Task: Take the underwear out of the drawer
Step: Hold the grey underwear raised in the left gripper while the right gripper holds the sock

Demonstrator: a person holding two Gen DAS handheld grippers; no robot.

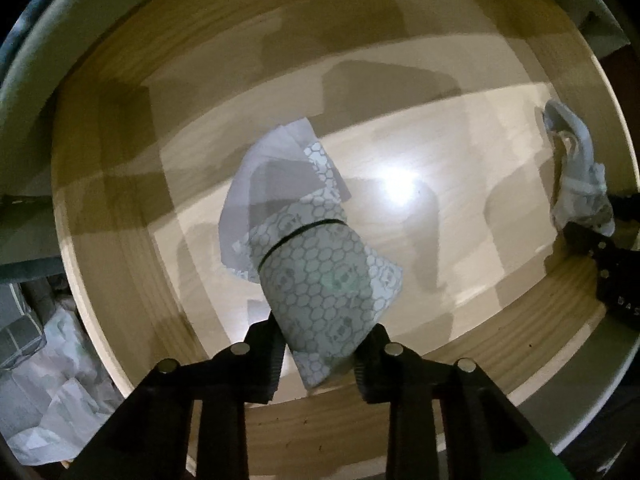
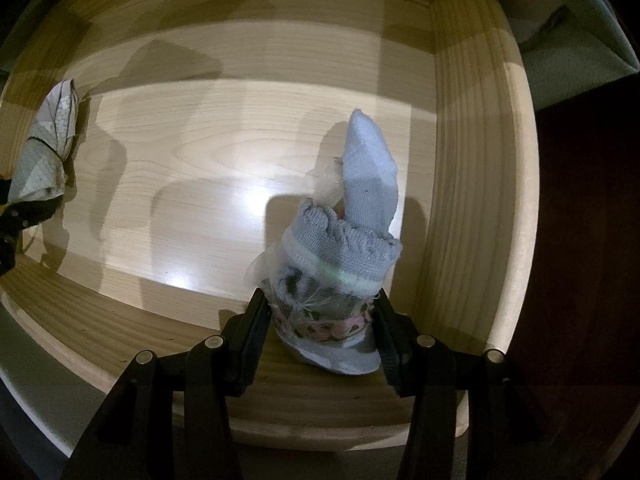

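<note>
Underwear is seen clamped in both handheld tools above an open wooden drawer (image 1: pixel 132 208). At nine o'clock in the left wrist view, a pile of pale folded cloth (image 1: pixel 52 392) is seen outside the drawer wall. At the centre, a rolled honeycomb-print pair (image 1: pixel 316 276), bound by a thin dark band, is held between the fingers of the left gripper (image 1: pixel 320 356), which are pressed against its lower end at six o'clock; loose white flaps are spread from its far end toward eleven o'clock. At three o'clock in the same view, the second garment is glimpsed in the other tool. In the right wrist view, the print roll reappears at nine o'clock, and the right gripper (image 2: pixel 320 328) is seen closed on a pale blue knitted pair (image 2: pixel 348 240) with a floral lace trim, gripped at its base at six o'clock, a folded tip pointing toward twelve. The drawer floor below is otherwise bare. Both bundles are judged held only by their near ends, so a roll could be loosened or pulled free if a trailing flap were snagged on the drawer rim during lifting.
</note>
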